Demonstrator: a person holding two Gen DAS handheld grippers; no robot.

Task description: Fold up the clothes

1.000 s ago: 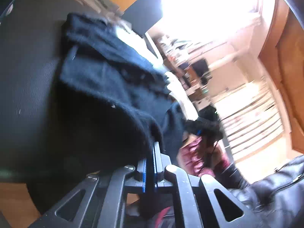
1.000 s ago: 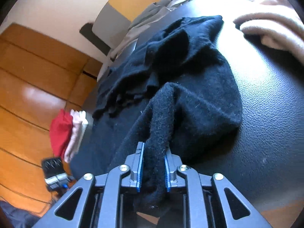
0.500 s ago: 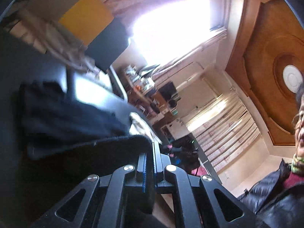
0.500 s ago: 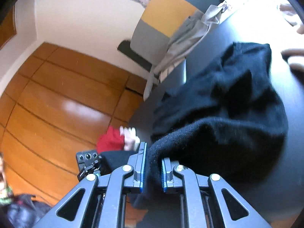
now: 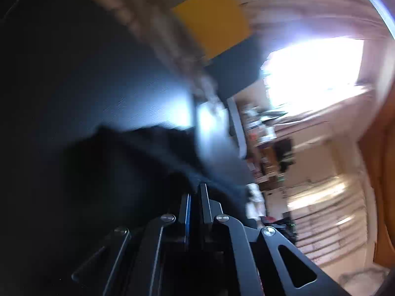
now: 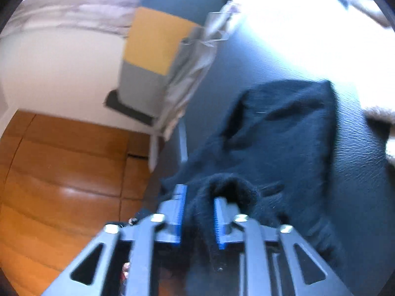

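Table: dark leather-grained top, glare at its far end.
Garment: black knit, lying partly folded on the table, near edge bunched up at both grippers.
Grey cloth: draped at the table's far edge.
Right gripper: jaws opening, a roll of the garment between the blue pads.
Left gripper: fingers pressed together, pinching the garment edge; view blurred.

Bare black tabletop lies open at three o'clock of the black sweater. A grey cloth blocks eleven o'clock; a beige garment crowds the right edge.
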